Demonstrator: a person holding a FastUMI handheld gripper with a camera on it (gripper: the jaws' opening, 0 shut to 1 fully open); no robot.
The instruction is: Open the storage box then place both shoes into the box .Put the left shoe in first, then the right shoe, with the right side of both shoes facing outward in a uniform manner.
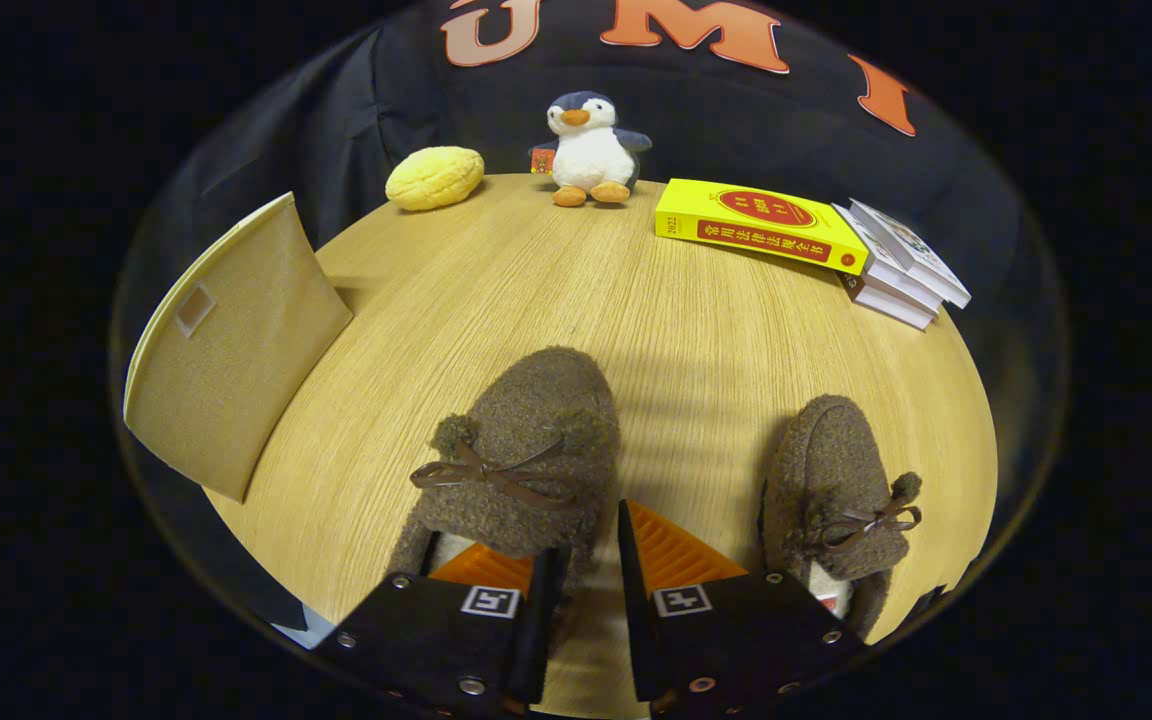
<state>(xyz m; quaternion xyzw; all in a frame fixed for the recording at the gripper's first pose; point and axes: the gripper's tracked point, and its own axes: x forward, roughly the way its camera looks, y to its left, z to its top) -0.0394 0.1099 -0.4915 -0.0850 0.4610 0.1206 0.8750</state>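
The nearer brown fleece shoe [521, 460] lies on the wooden tabletop [696, 340] with its toe pointing away; the tongs [586, 570] are clenched on the right wall of its heel opening, the left finger inside the shoe and the right finger outside. The second brown shoe [831, 490] lies apart to the right, just beyond the right finger, and the beige fabric storage box [236, 340] stands well to the left. Along the far edge of the tabletop are a yellow bun-shaped toy [434, 178], a plush penguin [591, 148], a yellow book [756, 225] and a stack of white books [901, 265].
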